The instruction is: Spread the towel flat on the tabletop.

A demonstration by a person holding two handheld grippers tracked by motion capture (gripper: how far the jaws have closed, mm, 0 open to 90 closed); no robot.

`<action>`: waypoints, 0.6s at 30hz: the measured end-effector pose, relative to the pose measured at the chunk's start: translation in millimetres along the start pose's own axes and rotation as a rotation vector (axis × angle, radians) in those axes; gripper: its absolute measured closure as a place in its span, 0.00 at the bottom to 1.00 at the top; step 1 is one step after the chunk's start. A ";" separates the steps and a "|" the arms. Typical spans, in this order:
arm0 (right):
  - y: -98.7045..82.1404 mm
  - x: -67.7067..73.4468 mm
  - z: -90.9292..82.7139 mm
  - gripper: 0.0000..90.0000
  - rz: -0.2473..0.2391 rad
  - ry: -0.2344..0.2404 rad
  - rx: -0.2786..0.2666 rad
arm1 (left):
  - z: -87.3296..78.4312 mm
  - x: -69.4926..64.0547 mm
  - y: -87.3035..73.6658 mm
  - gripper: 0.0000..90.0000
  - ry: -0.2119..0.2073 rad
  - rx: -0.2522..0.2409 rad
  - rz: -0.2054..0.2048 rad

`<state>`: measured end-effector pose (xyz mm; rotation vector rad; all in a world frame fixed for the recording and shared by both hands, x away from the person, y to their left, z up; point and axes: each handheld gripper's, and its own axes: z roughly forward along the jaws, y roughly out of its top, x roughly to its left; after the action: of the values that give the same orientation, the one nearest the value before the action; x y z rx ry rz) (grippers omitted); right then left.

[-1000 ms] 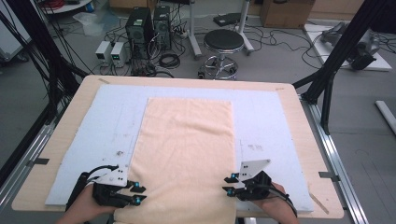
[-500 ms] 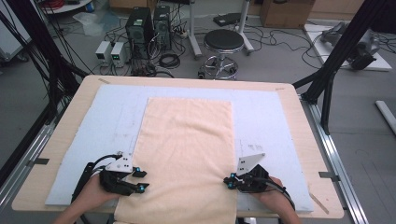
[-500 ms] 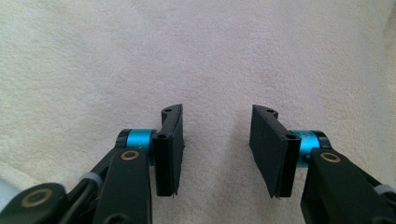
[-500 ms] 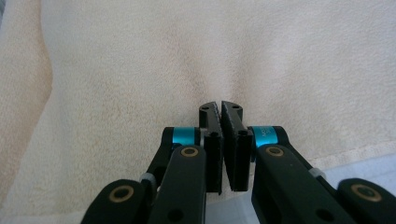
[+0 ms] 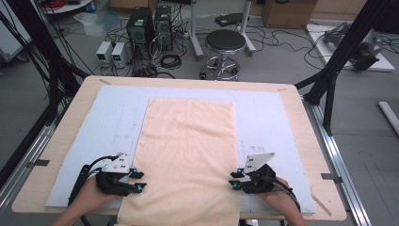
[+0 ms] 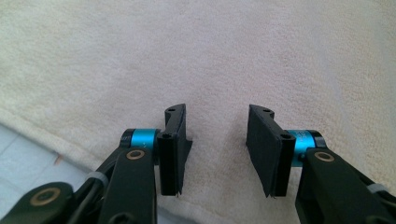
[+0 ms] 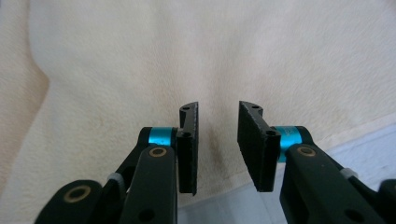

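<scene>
A peach-coloured towel (image 5: 188,155) lies spread flat down the middle of a pale blue mat (image 5: 103,122) on a wooden table (image 5: 301,122), its far edge short of the mat's far edge and its near end hanging over the table's near side. A person's two hands come in from the bottom of the high view, each holding a black gripper aimed inward at the towel's long edges near its near end. The left gripper (image 5: 137,181) sits at the cloth's left edge; in the left gripper view its jaws have just closed a little and stand apart over the towel's border, the left gripper (image 6: 217,149) pinching nothing, with only flat cloth in the gap. The right gripper (image 5: 234,180) sits at the right edge; in the right gripper view its jaws have just been opening and stand parted above the hem, the right gripper (image 7: 218,147) clamping nothing. A round stool (image 5: 226,42) stands on the floor beyond the table.
</scene>
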<state>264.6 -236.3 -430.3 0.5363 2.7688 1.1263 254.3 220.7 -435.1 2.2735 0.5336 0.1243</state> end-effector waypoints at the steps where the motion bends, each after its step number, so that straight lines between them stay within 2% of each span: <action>1: -1.2 0.8 2.9 0.75 -0.001 0.001 0.009 | -1.1 -1.4 -1.4 0.64 0.005 -0.003 0.000; 4: -3.8 5.5 5.0 0.73 0.000 -0.008 -0.001 | -5.2 -3.5 -5.3 0.64 0.001 0.000 -0.006; 6: -4.2 9.4 4.8 0.72 -0.016 -0.022 -0.003 | -8.2 -6.3 -8.9 0.64 0.004 -0.003 -0.005; 8: -4.6 12.1 3.9 0.68 -0.004 -0.018 -0.001 | -9.3 -7.0 -10.0 0.63 0.000 -0.008 -0.012; 10: -3.8 11.1 3.6 0.62 0.004 -0.020 -0.014 | -9.9 -4.9 -8.6 0.61 -0.007 -0.004 -0.021; 13: -0.5 9.6 2.0 0.55 0.019 -0.039 -0.035 | -10.9 -2.9 -5.6 0.56 0.009 -0.016 -0.025; 18: 9.4 0.6 -0.2 0.46 0.046 -0.078 -0.076 | -13.5 2.4 3.5 0.48 0.028 -0.067 -0.046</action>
<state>266.7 -229.9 -423.7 0.6247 2.6489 1.1878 254.3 228.7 -423.5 2.1956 0.5875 0.1495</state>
